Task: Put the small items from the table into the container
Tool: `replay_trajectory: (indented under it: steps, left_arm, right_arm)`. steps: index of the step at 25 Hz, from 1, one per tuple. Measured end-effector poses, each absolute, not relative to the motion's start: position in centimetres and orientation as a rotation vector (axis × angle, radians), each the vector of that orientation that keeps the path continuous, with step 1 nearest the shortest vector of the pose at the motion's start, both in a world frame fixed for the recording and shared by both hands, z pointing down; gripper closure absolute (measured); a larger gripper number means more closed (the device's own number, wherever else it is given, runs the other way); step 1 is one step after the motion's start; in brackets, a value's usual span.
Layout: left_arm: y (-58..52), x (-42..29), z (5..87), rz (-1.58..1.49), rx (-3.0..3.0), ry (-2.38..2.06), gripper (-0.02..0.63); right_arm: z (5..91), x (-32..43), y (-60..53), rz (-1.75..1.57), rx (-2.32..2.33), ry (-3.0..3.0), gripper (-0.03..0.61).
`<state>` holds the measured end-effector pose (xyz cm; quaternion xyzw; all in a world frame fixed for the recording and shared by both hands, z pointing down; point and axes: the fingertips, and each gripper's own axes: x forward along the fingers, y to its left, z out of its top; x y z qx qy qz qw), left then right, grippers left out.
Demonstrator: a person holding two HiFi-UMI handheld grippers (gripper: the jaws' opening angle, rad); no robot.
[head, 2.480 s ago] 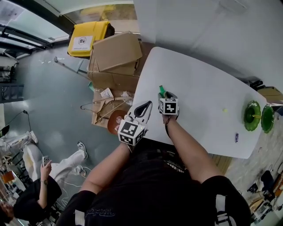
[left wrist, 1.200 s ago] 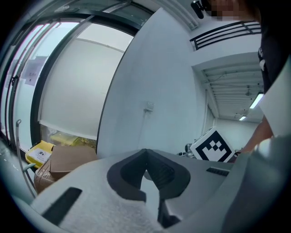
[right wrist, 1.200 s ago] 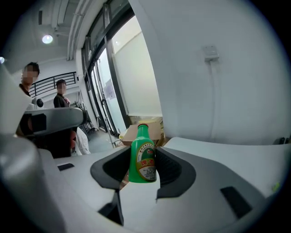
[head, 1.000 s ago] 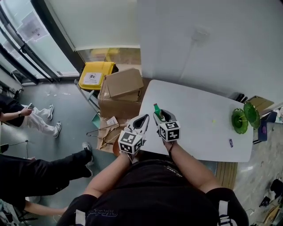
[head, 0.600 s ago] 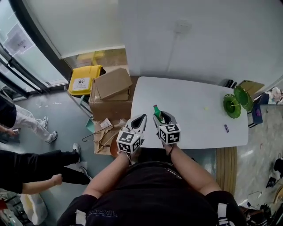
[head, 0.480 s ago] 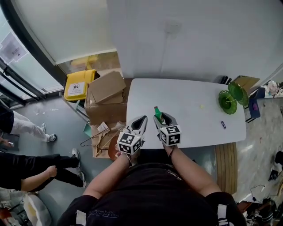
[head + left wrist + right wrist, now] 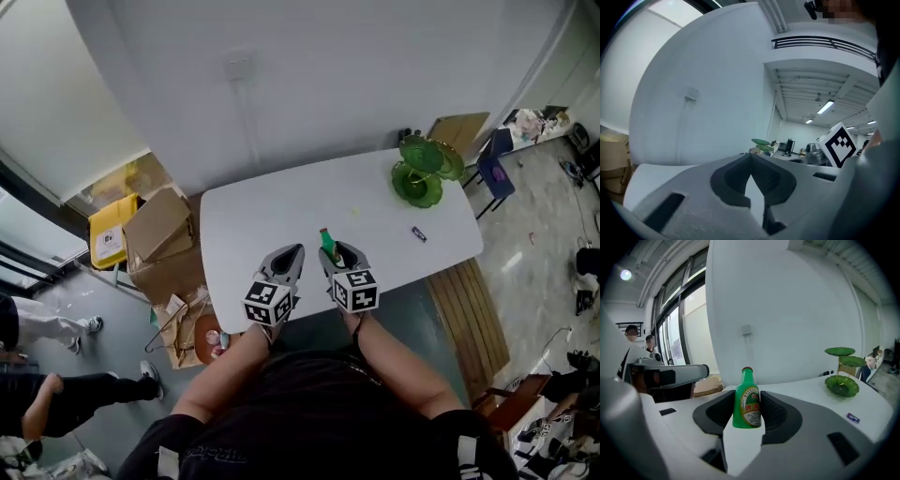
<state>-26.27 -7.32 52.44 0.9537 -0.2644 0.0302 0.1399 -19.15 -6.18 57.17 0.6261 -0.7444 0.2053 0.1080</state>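
The right gripper (image 7: 339, 253) clamps a small green bottle (image 7: 747, 401) over the desk's (image 7: 272, 211) near edge; the left gripper (image 7: 291, 253) is closed, empty. Gripped low, the bottle may tip out on the way to the green dish (image 7: 417, 184) at the far right corner.

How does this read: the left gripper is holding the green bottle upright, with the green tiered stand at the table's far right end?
Wrong gripper. The right gripper is holding the green bottle upright, with the green tiered stand at the table's far right end. The right gripper view shows it between those jaws; the left gripper is shut and empty.
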Motion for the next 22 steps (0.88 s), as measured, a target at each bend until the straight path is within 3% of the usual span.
replay_trajectory:
  steps: [12,22]
  left_arm:
    - [2.5,0.7,52.5,0.093,2.795,-0.510,0.606]
    - [8.2,11.7,53.9,0.175,2.833,-0.273,0.606]
  right_arm:
    - [56.3,6.9,5.7,0.624,2.055,-2.044,0.407]
    - [57.9,15.9,12.4,0.706,2.241,-1.924,0.407]
